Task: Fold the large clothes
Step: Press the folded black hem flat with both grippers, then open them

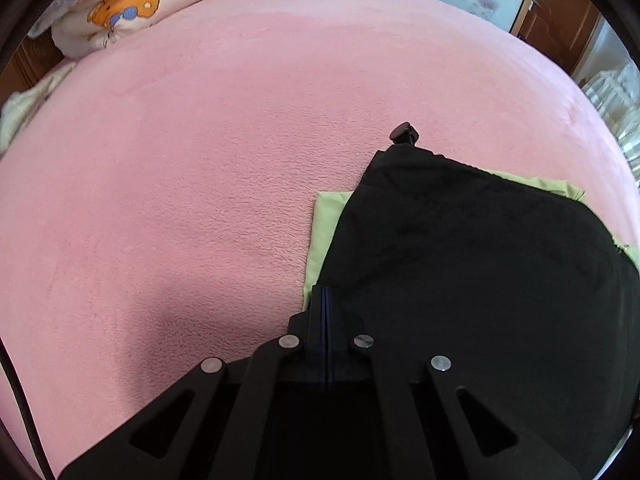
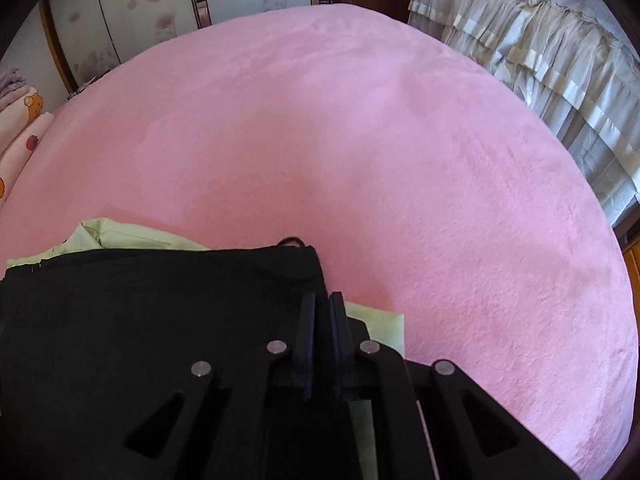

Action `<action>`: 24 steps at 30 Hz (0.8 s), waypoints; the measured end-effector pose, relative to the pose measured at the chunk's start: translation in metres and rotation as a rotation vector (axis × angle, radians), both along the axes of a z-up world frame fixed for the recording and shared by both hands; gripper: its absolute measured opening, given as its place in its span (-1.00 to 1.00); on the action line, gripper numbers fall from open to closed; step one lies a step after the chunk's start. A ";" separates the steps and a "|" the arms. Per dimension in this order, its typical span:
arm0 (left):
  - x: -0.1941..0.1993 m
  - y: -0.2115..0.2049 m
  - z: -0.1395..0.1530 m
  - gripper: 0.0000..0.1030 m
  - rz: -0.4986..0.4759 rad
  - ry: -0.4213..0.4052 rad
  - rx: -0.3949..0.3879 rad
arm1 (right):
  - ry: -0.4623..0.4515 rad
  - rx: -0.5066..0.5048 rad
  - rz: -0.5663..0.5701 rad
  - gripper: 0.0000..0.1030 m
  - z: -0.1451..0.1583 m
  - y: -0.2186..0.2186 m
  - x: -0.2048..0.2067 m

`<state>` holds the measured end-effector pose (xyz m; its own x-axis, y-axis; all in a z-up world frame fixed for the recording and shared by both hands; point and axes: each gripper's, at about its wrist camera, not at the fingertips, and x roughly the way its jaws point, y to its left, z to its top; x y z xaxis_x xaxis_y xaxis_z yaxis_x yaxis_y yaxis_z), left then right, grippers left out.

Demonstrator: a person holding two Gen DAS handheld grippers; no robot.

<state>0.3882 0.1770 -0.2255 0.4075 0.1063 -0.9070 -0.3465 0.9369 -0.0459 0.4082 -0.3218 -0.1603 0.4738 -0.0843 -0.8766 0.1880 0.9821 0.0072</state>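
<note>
A black garment [image 1: 472,248] lies folded on a light green cloth [image 1: 324,232] on the pink bed [image 1: 200,160]. A black cord toggle [image 1: 404,133] sticks out at its far corner. My left gripper [image 1: 327,292] is shut on the garment's near left edge. In the right wrist view the black garment [image 2: 160,312] fills the lower left, with the green cloth [image 2: 120,236] showing behind it. My right gripper [image 2: 322,304] stands at the garment's right edge with its jaws a narrow gap apart; whether cloth sits between them I cannot tell.
A folded quilt with orange bear print [image 1: 128,4] lies at the bed's far left corner. Wardrobe doors [image 2: 132,8] and a wooden door [image 1: 560,12] stand beyond the bed. Ruffled cream curtains [image 2: 540,72] hang on the right.
</note>
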 end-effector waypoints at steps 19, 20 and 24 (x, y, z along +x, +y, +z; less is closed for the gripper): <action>-0.130 -0.166 0.020 -0.66 -0.229 -0.191 -0.248 | -0.107 0.196 0.409 -0.63 0.014 0.194 -0.153; -0.137 -0.161 0.017 -0.66 -0.232 -0.198 -0.253 | -0.088 0.166 0.393 -0.63 0.004 0.188 -0.158; -0.152 -0.119 0.011 -0.67 -0.198 -0.183 -0.211 | -0.084 0.074 0.303 -0.66 -0.011 0.132 -0.180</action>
<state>0.2361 0.0584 -0.2146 0.5595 -0.1736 -0.8105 -0.1273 0.9482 -0.2910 0.2286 -0.1895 -0.1716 0.5389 0.1337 -0.8317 -0.1167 0.9897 0.0834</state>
